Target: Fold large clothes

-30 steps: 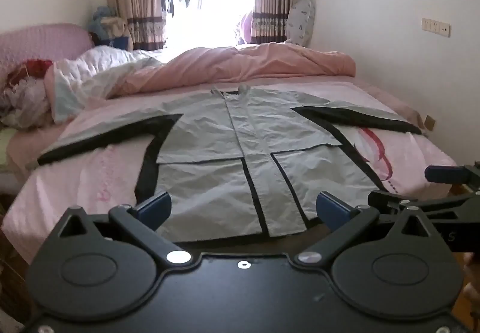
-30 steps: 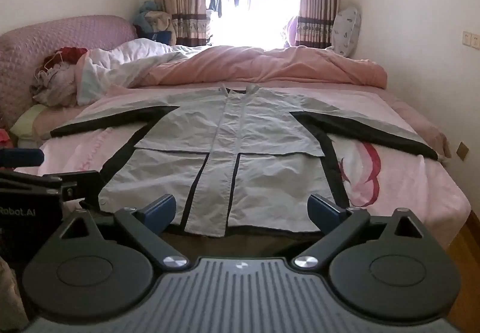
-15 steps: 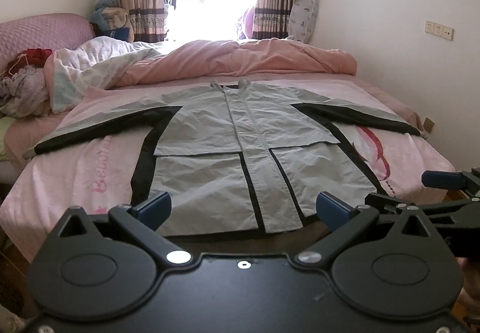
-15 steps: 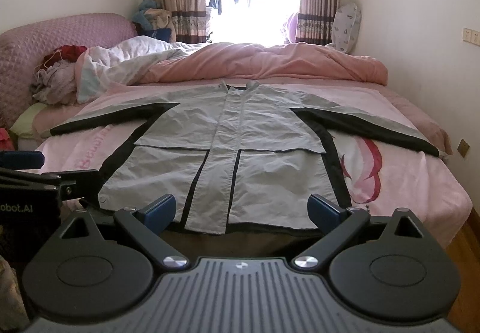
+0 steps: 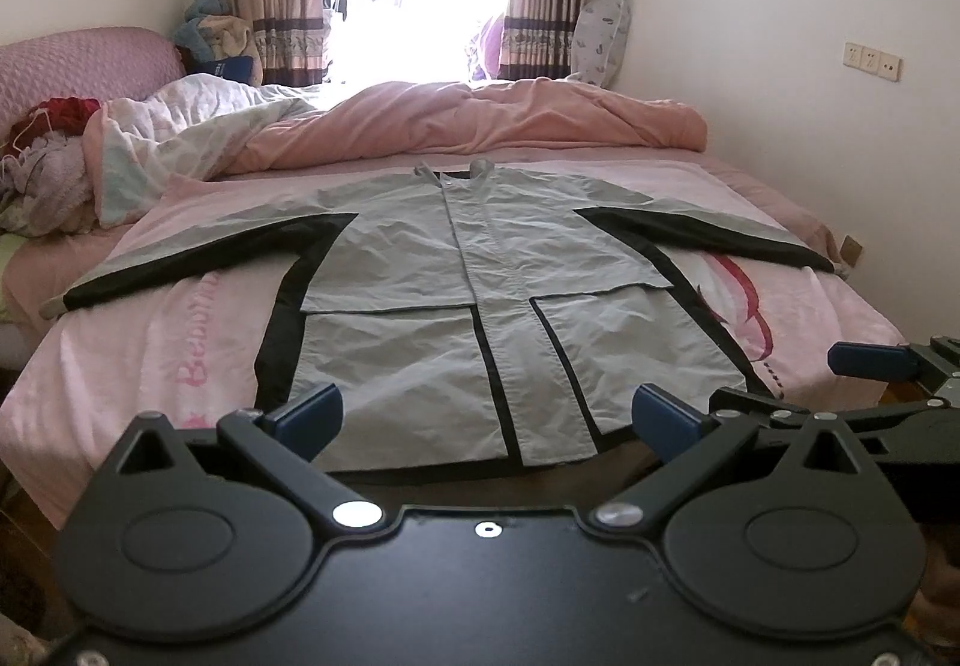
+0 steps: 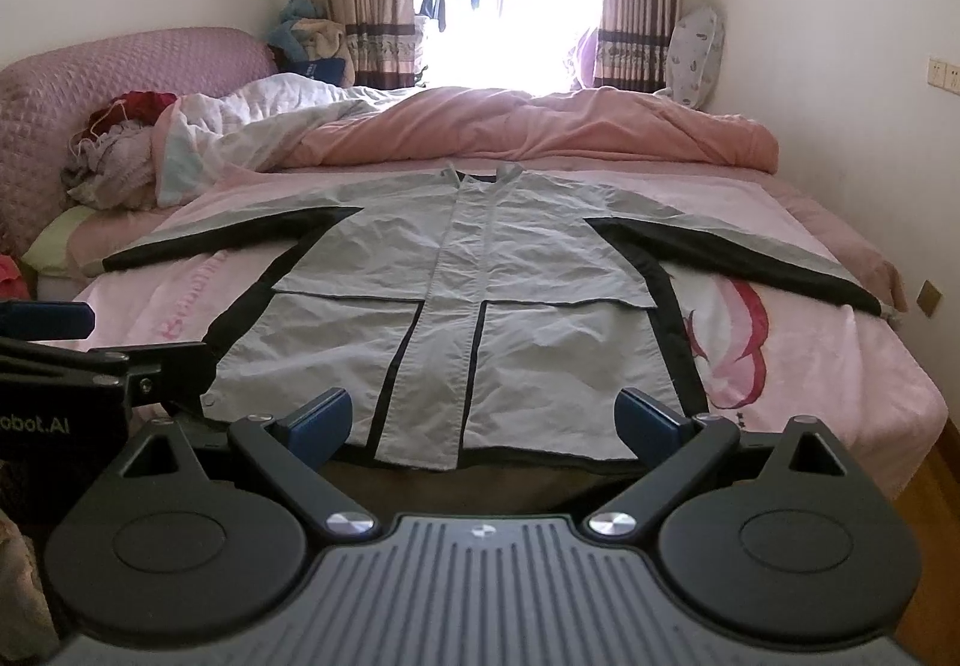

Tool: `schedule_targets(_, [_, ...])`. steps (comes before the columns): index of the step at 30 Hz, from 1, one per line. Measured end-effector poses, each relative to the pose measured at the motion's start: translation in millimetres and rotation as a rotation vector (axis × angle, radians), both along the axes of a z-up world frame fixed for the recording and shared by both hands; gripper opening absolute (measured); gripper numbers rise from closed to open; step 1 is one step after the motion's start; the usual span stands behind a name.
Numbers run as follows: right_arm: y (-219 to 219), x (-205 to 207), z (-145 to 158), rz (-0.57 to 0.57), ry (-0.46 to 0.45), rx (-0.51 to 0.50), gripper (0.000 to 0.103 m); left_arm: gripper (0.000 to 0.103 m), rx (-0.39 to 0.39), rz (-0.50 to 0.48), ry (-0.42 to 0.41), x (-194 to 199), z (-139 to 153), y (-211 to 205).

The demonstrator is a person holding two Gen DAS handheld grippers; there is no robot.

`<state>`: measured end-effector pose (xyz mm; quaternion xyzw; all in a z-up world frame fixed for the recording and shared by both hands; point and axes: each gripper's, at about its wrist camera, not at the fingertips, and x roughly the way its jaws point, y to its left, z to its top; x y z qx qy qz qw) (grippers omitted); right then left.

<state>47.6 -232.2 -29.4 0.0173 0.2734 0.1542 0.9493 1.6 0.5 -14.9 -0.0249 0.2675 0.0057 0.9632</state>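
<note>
The left gripper (image 5: 486, 417) and the right gripper (image 6: 483, 420) hover side by side at the bed's (image 5: 150, 342) near edge, level, both with jaws spread wide, gripping nothing.

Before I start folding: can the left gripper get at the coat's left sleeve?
Probably yes. The left gripper is open over the hem of the coat, and nothing lies on the left sleeve, spread flat on the bed.

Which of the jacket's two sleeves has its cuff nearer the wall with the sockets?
The right-hand sleeve of the jacket: its cuff reaches the bed edge by that wall; the other points toward the clothes pile.
</note>
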Motion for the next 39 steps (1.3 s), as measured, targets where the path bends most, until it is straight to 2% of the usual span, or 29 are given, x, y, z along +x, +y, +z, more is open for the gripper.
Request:
schedule_targets(30, [-2.2, 1.9, -3.4, -0.017, 0.012, -0.011, 0.103, 0.103, 0.001, -0.029, 0.016, 1.7, -5.0, -4.2])
schedule_targets(36, [-0.9, 5.5, -7.5, -0.011, 0.022, -0.002, 0.103, 0.103, 0.001, -0.005, 0.022, 4.7, -8.6, -2.3])
schedule_targets(39, [3.5, 14.2, -13.9, -0.026, 0.016, -0.003, 0.103, 0.103, -0.035, 0.005, 0.021, 12.9, -17.3, 2.6])
